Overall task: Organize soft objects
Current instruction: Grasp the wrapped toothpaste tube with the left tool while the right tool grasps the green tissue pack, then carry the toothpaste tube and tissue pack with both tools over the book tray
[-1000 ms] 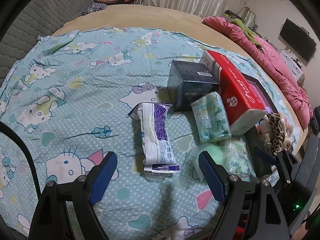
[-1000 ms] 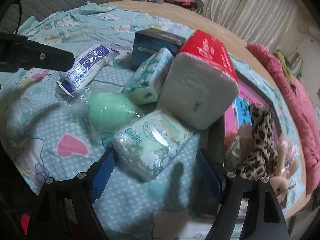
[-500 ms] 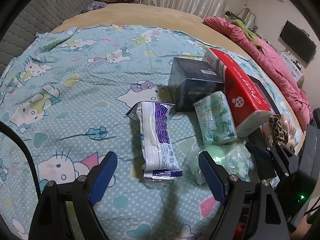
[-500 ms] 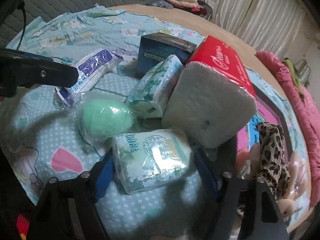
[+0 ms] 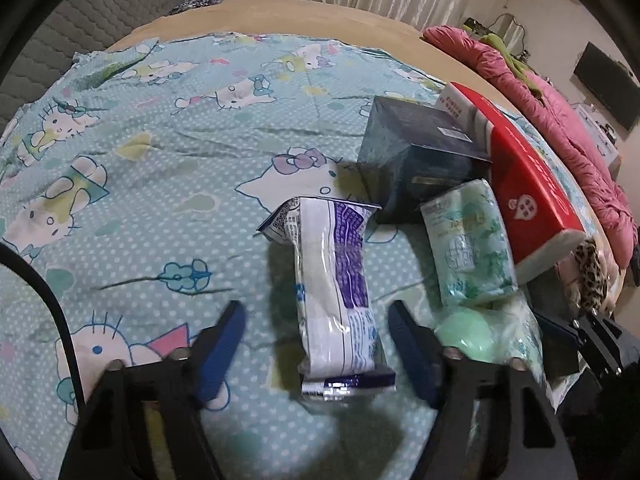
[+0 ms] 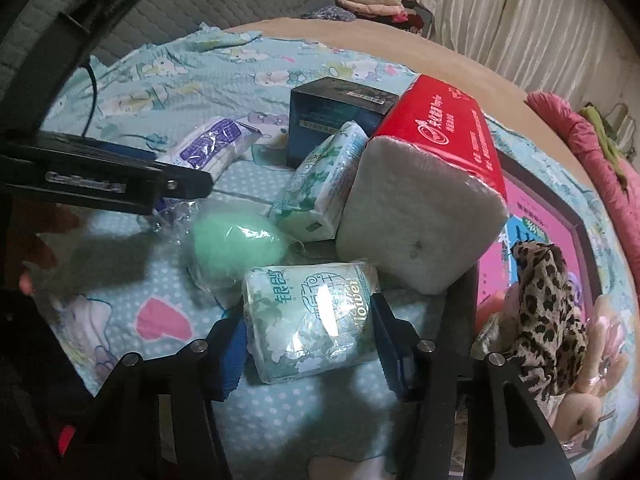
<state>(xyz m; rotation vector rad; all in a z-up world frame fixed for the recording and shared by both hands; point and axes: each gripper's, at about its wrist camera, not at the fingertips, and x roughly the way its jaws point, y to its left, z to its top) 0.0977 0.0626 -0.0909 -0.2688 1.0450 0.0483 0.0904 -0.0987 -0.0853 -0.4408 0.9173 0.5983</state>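
A white and purple packet (image 5: 336, 296) lies lengthwise on the cartoon bedsheet (image 5: 132, 184), left of the dark box (image 5: 416, 160). The left tongs (image 5: 316, 344) straddle its near end, spread, not touching. The right tongs (image 6: 308, 344) bracket a green tissue pack (image 6: 312, 320) below the red tissue block (image 6: 424, 200); contact unclear.

Both views dim, indoor light, bluish tint. Fisheye bends everything; black corners all round. Left view: bed (image 5: 160, 152) sharp in middle, fingers (image 5: 218, 354) at 6 o'clock blurry. Soft shadows fall toward 9 o'clock from box (image 5: 420, 160) and packet (image 5: 336, 292). Right view: white glare on shiny tissue pack (image 6: 312, 312) near middle. Dark shadow at 8 o'clock. Curtain (image 6: 500, 20) at 1 o'clock brightest. Toy (image 6: 548, 316) at 4 o'clock soft, smeared.
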